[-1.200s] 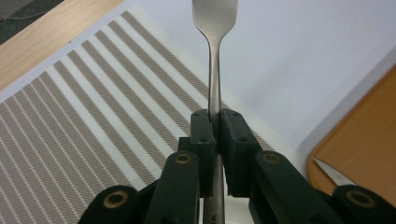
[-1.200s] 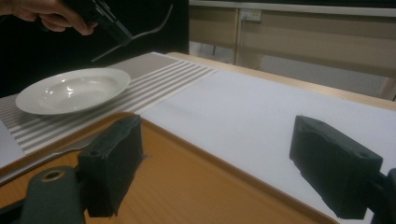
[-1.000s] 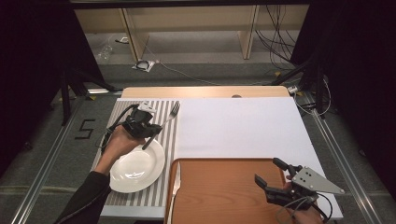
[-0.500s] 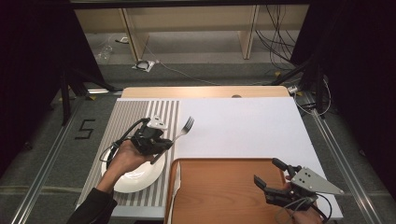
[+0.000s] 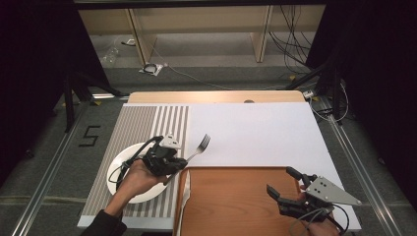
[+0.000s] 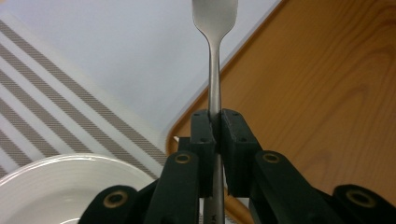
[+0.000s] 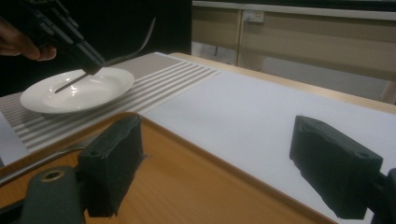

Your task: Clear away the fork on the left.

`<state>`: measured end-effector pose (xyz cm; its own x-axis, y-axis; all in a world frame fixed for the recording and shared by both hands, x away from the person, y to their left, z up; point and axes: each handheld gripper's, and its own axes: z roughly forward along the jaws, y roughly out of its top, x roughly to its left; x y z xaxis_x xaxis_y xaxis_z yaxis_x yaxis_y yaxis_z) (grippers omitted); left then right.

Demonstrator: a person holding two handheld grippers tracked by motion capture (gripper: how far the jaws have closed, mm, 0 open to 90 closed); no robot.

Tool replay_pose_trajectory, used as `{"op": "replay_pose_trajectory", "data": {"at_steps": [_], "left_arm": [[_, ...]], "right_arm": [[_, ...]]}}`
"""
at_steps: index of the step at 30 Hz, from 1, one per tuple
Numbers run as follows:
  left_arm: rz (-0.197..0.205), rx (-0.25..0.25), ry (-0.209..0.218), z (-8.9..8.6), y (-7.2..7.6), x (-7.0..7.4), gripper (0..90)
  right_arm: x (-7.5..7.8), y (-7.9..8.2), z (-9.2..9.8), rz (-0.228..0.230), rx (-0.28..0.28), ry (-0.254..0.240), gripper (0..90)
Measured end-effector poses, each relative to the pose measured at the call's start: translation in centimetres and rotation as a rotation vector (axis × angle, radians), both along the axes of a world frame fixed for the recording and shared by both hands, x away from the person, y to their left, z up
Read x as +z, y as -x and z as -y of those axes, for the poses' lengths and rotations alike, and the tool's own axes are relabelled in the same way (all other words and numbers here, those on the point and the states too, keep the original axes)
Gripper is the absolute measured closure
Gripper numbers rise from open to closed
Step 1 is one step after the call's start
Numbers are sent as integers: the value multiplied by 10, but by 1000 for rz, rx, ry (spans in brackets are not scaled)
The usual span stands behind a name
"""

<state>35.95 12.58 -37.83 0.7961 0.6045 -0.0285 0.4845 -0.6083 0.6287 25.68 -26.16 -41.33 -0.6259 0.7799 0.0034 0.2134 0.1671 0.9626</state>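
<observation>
Nearest the person, the right gripper (image 5: 291, 193) rests over the wooden tray (image 5: 236, 201), jaws spread wide with nothing between them; its own view shows both pads (image 7: 112, 163) clear of the wood. At the tray's left edge lies a knife (image 5: 183, 209), partly on the tray rim as far as the high view allows.

A little farther out, the left gripper (image 5: 183, 163) is clamped narrowly on the handle of a metal fork (image 6: 214, 70). In the left gripper view the pads pinch the shaft about midway, tines pointing away over the white table cover (image 5: 255, 132). The fork hangs in the air, above the gap between the white plate (image 5: 118, 172) and the tray, not touching either. The plate sits on the striped placemat (image 5: 147, 123) beneath the person's left hand (image 5: 134, 179).

The main risk, as I judge it, is the thin grip: a smooth round shaft held by two flat pads can pivot, so the tine end may droop or swing if the hand turns quickly. A slack grip would drop the fork onto the plate rim or the tray edge with a clatter. Setting it down close to the knife could also knock that knife off the tray lip.
</observation>
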Motion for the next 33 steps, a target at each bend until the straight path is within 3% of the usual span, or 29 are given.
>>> {"op": "replay_pose_trajectory", "data": {"at_steps": [17,33], "left_arm": [[-109,-102,-66,30,25,-31,832],[-140,-150,-68,45,42,-40,833]], "right_arm": [[0,0,1,4,-1,-6,183],[0,0,1,4,-2,-4,183]]}}
